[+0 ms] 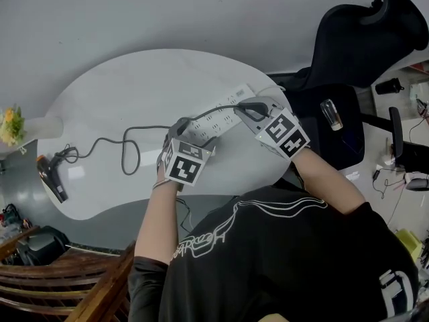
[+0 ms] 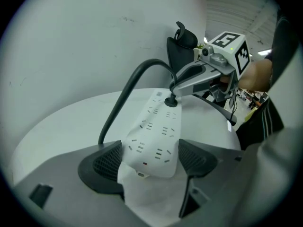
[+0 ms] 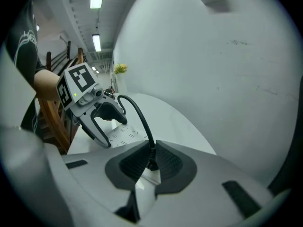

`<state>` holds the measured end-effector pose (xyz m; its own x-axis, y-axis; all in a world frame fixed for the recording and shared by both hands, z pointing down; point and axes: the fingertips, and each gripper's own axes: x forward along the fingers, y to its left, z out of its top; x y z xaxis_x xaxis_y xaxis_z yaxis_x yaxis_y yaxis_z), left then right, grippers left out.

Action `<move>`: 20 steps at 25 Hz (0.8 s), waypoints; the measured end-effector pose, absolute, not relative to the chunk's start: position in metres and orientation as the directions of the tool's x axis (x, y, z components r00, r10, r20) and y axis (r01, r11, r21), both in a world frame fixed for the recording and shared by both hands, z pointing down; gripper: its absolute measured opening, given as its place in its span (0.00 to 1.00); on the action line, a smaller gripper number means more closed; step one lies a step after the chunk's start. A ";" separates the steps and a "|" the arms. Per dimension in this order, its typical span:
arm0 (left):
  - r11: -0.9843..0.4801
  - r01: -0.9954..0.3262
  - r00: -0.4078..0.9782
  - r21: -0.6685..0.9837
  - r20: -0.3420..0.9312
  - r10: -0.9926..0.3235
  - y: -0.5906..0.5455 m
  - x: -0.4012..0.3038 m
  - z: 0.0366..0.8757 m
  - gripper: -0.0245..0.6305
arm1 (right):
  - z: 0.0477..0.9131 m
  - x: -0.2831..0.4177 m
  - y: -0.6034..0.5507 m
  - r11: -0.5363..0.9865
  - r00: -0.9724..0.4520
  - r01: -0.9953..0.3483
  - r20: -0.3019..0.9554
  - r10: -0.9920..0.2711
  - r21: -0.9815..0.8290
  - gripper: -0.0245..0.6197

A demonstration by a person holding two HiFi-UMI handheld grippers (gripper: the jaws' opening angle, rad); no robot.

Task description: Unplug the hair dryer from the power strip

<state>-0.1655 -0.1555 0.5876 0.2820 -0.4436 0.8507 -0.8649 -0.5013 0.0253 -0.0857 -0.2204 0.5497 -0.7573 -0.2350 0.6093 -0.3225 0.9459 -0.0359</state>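
A white power strip [image 1: 221, 117] lies on the white oval table [image 1: 134, 86]. My left gripper [image 1: 190, 127] is shut on the power strip's near end [image 2: 156, 131], with a pad [image 2: 106, 162] against each side. My right gripper [image 1: 247, 108] is shut on the black plug [image 2: 171, 100], which still sits in a socket near the strip's far end. In the right gripper view the jaws [image 3: 151, 163] clamp the plug where the cord [image 3: 139, 117] leaves it. The black cord [image 1: 127, 146] runs left to the hair dryer [image 1: 51, 178] at the table's left edge.
A black office chair [image 1: 348, 52] stands just right of the table. Yellow flowers [image 1: 10, 125] sit at the far left. Wooden furniture [image 1: 60, 280] is below the table's near edge. A plain wall lies behind the table.
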 end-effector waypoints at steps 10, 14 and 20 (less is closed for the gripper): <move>-0.506 -0.862 0.267 0.012 0.860 -0.434 -0.157 -0.163 0.589 0.60 | 0.548 -0.088 -0.219 0.938 -0.728 -0.347 0.628 -0.273 0.006 0.08; -0.532 -0.845 0.224 -0.053 0.868 -0.442 -0.155 -0.163 0.593 0.61 | 0.548 -0.087 -0.218 0.941 -0.739 -0.338 0.623 -0.254 -0.017 0.08; -0.565 -0.816 0.188 -0.121 0.870 -0.457 -0.154 -0.163 0.596 0.61 | 0.546 -0.082 -0.224 0.928 -0.774 -0.356 0.591 -0.226 -0.113 0.08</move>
<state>-0.1628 -0.1540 0.5959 0.1876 -0.4567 0.8696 -0.8158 -0.5655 -0.1210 -0.0822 -0.2237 0.5464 -0.7745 -0.2256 0.5910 -0.3562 0.9276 -0.1127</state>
